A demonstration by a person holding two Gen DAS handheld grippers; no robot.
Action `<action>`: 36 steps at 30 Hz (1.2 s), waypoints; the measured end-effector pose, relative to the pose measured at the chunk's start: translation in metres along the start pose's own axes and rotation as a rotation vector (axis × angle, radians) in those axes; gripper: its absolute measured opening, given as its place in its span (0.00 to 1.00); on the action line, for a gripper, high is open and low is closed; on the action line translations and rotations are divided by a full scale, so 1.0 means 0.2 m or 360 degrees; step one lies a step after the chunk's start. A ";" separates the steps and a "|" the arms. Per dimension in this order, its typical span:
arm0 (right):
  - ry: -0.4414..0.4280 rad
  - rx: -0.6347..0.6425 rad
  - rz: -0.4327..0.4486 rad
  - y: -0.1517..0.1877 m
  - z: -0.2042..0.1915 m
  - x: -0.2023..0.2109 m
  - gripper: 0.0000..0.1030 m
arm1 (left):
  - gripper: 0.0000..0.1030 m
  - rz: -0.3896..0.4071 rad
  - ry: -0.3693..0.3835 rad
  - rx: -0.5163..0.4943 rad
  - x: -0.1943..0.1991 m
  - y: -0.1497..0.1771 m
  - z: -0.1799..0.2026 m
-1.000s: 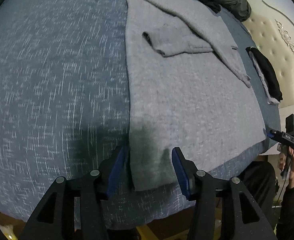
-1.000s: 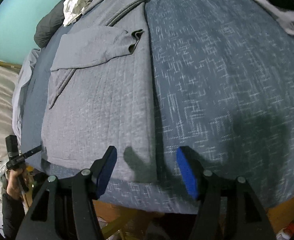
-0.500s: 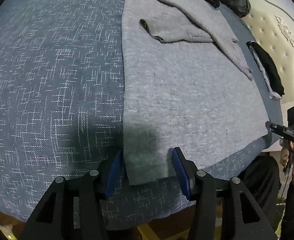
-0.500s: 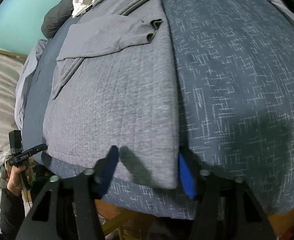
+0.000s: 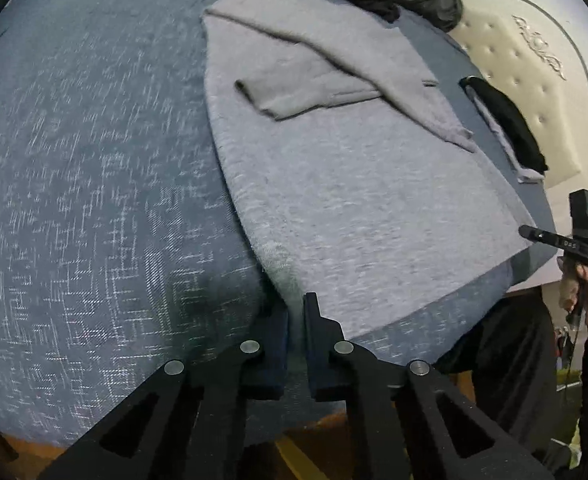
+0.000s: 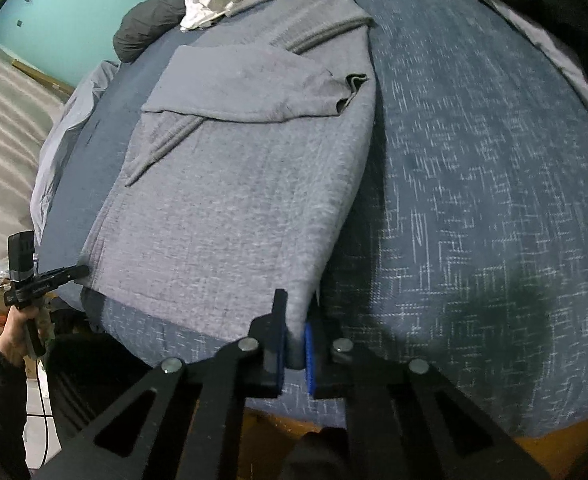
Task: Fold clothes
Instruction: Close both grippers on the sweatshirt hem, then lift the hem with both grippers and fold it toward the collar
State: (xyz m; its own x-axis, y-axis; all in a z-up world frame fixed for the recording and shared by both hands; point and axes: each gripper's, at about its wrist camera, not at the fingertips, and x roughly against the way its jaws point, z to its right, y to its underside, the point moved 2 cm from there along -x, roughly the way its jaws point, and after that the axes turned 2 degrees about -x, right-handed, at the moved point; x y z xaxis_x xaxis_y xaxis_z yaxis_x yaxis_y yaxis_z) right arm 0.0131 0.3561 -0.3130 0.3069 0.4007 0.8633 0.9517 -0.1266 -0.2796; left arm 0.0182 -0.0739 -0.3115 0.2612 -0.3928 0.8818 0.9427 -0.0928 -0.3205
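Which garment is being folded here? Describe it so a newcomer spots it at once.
On the blue patterned bedspread lies one large light grey sweater, spread flat, with a sleeve folded across its chest. Unlike the dark clothes near the headboard, both grippers pinch its near hem corners.

Left gripper [image 5: 296, 316]: low centre of my view, jaws pinched nearly together on fabric.
Right gripper [image 6: 294, 330]: low centre, jaws clamped likewise, fingers pointing up-frame.

Bedroom, likely a home; bed [image 5: 74, 200], tufted headboard [image 5: 534, 80]
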 end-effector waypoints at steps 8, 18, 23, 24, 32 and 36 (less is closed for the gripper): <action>-0.0020 0.0109 0.0099 0.00 -0.09 0.18 0.05 | 0.05 0.0079 -0.0012 -0.0142 0.20 -0.03 0.07; -0.0060 0.0215 0.0224 0.04 -0.18 0.41 0.05 | 0.05 0.0183 -0.0013 -0.0225 0.43 0.06 0.08; -0.0067 0.0283 0.0247 0.09 -0.20 0.49 0.04 | 0.05 0.0203 -0.0007 -0.0269 0.51 0.09 0.11; -0.0068 0.0297 0.0248 0.10 -0.22 0.49 0.04 | 0.05 0.0207 -0.0007 -0.0279 0.53 0.09 0.12; -0.0037 0.0349 0.0267 0.10 -0.25 0.53 0.04 | 0.05 0.0235 0.0003 -0.0299 0.59 0.02 0.16; -0.0038 0.0361 0.0293 0.05 -0.26 0.58 0.04 | 0.05 0.0243 -0.0009 -0.0307 0.62 -0.06 0.16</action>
State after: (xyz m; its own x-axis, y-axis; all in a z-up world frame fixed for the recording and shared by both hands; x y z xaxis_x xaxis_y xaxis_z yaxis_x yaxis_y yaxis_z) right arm 0.0579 0.3537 -0.1946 0.4718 0.4111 0.7800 0.8542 0.0060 -0.5199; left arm 0.0453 -0.0920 -0.1869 0.3991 -0.4103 0.8200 0.8353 -0.2061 -0.5097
